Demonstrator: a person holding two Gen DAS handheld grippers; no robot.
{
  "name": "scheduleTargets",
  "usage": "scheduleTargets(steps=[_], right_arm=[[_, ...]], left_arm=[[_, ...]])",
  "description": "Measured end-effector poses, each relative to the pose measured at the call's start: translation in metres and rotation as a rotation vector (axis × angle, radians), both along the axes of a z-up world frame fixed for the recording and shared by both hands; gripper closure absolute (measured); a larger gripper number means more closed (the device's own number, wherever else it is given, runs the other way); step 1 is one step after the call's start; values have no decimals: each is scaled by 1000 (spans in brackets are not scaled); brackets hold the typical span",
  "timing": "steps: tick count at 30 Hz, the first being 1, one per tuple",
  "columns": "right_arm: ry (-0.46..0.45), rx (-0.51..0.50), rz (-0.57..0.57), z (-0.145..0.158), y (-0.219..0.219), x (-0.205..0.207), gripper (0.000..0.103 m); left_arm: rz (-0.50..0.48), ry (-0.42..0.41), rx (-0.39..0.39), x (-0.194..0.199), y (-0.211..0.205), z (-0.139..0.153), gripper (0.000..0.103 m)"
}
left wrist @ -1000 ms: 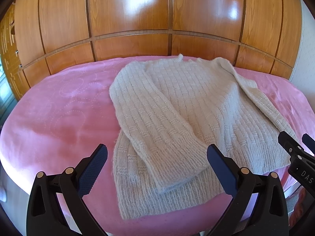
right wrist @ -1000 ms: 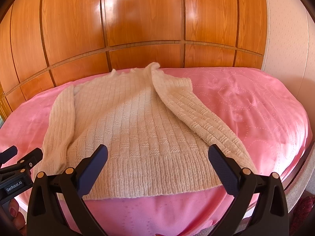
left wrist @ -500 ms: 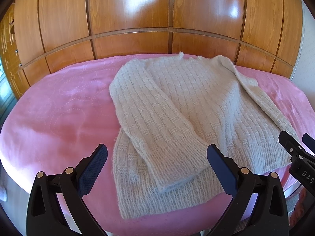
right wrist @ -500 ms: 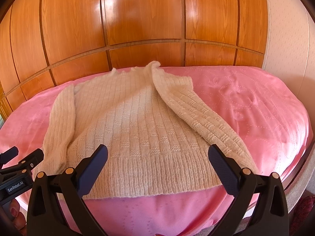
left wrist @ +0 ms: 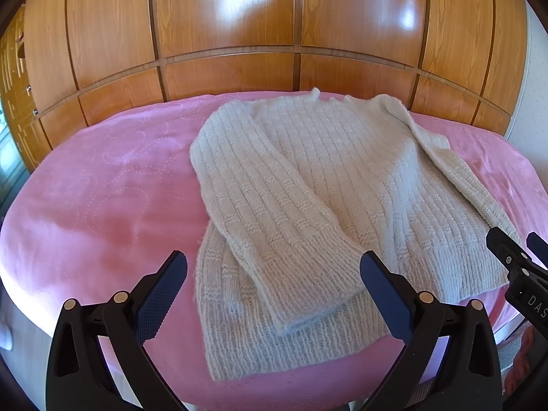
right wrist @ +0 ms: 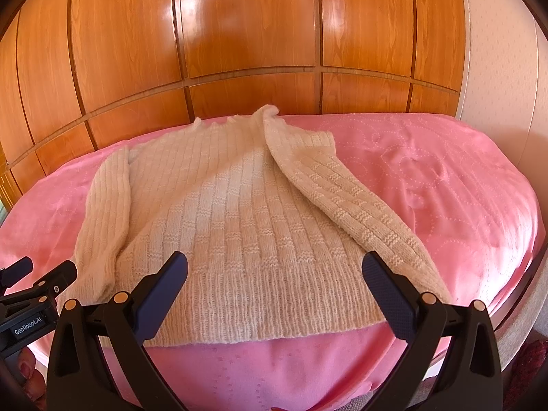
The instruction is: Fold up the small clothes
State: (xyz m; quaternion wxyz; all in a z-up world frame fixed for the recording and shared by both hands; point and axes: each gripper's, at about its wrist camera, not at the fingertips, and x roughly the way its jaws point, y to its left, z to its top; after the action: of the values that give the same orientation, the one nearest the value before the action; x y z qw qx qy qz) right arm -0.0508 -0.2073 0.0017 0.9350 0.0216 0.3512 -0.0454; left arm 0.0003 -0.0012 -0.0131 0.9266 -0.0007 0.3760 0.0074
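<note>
Cream-coloured ribbed wool is lying spread across the pink quilted bedspread (left wrist: 102,198): a small knitted sweater (left wrist: 342,178) is resting flat, neck toward the glossy wooden panelled wardrobe (left wrist: 226,24) and hem toward the near edge. Its left sleeve (left wrist: 274,219) is lying folded diagonally over the body, the cuff sitting on the ribbed hem. Its right sleeve (right wrist: 349,205) is likewise lying angled along the right side of the body, its cuff reaching the hem corner near the bed's edge.

The left gripper (left wrist: 274,294) is hovering just above the near hem, its black fingers with blue textured pads (left wrist: 161,294) standing wide apart and holding nothing. The right gripper (right wrist: 274,294) is hanging over the hem in the same way, jaws spread wide, nothing between them. Each gripper is showing at the margin of the other's view, the two sitting side by side before the bed. A pale wall (right wrist: 496,41) is standing right of the wardrobe.
</note>
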Motion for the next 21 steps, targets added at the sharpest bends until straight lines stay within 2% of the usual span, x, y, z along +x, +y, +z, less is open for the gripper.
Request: scheduleTargets(steps=[21], right_arm=[[12, 11, -3, -3, -2, 2, 2]], left_arm=[[3, 23, -1, 3, -1, -1, 3]])
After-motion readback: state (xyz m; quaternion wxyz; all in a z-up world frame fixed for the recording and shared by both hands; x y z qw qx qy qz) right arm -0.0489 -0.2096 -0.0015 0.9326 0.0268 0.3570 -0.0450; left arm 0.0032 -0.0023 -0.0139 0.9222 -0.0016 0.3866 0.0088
